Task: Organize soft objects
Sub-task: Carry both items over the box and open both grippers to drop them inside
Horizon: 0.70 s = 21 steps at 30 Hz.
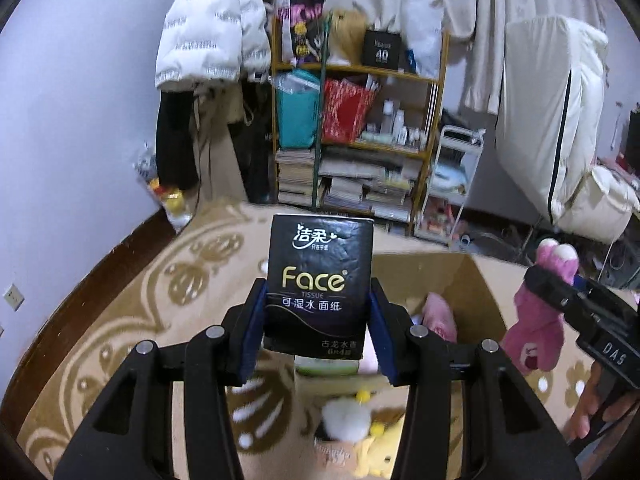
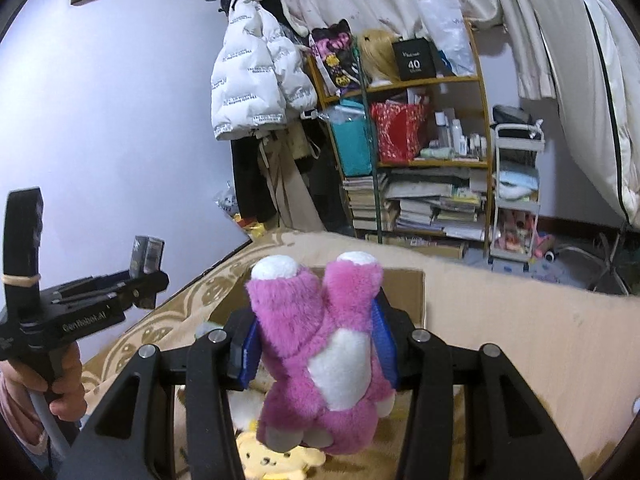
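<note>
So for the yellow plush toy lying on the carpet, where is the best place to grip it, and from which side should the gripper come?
Probably the yellow plush toy is best gripped across its rounded head, coming from above. It lies flat and face up on the carpet, so no side edge offers itself. Both grippers are full now: the left gripper holds the tissue pack, the right gripper the pink plush toy.
</note>
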Available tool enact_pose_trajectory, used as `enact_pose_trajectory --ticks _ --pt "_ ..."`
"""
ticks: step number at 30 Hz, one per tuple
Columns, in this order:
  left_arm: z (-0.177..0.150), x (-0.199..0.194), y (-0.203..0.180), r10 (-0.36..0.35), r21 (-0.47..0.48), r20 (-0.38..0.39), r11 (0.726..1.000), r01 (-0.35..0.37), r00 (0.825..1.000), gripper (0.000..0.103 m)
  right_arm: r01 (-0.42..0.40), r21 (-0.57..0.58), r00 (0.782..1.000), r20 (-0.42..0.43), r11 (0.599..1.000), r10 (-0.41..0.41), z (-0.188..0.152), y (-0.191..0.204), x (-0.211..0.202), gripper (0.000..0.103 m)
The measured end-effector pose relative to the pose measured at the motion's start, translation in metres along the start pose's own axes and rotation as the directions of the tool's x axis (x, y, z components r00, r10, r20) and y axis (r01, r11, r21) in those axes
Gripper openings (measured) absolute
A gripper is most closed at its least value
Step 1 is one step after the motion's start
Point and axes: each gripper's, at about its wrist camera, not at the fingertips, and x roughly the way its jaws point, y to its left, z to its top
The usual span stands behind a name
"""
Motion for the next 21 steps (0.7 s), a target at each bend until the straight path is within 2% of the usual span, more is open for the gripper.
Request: enact_pose_trajectory --ticks 3,6,12,21 --pt "0.006 0.006 -0.003 0.021 0.021 0.025 1.0 -0.022 0.999 0.046 -0.014 -0.017 1.0 0.01 1.0 0.014 0.008 0.0 0.007 0.05" --pt "0.006 0.015 -0.002 0.022 0.022 0.015 0.999 -0.022 1.0 0.046 -0.016 -0.044 1.0 0.016 0.999 0.017 0.013 0.002 0.016 0.05" --pt "0.007 0.039 0.001 -0.012 0.008 -0.021 1.0 0.012 1.0 0.046 -0.021 -0.069 1.0 0.012 0.997 0.022 0.015 0.0 0.031 0.05" --pt "0.005 0.061 -0.008 -0.065 0.017 -0.074 0.998 0.067 0.995 0.046 -0.037 -0.048 0.999 0.002 0.998 0.037 0.014 -0.01 0.053 0.05"
